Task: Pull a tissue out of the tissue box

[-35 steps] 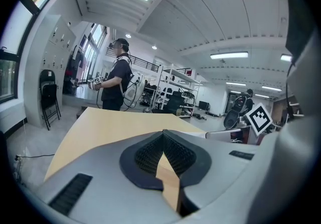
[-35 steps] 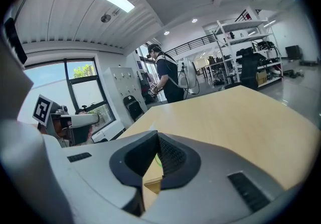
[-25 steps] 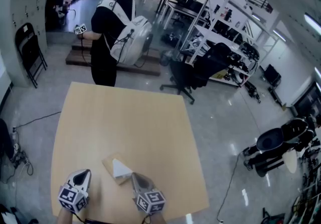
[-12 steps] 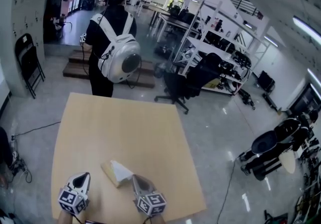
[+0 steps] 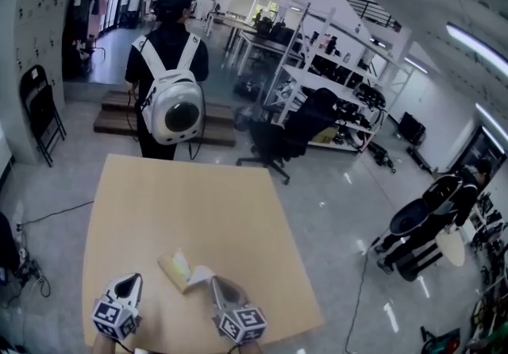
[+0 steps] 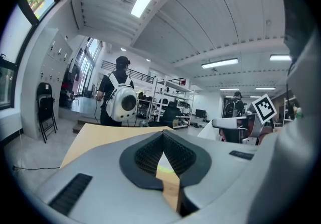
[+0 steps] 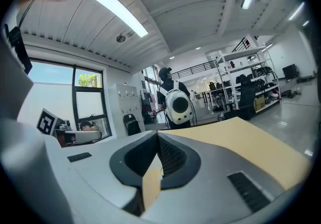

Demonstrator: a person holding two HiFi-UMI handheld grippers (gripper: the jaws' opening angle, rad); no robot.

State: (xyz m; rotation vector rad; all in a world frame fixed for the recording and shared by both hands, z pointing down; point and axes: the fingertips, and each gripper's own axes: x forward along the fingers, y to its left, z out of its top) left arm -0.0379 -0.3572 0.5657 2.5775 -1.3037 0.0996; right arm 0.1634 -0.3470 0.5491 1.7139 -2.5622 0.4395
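Pinching a white tissue (image 5: 200, 273) between pressed-together fingers, the right gripper (image 5: 213, 281) hovered over the near edge of the tabletop (image 5: 198, 202). The sheet reached back to the tissue box (image 5: 170, 268), which lay on the tabletop just ahead of it. The left gripper (image 5: 136, 276), fingers pressed together on nothing, hung apart to the box's left. Beyond the tabletop's far edge, a person (image 5: 168, 67) wearing a white backpack (image 5: 176, 117) stood facing away.
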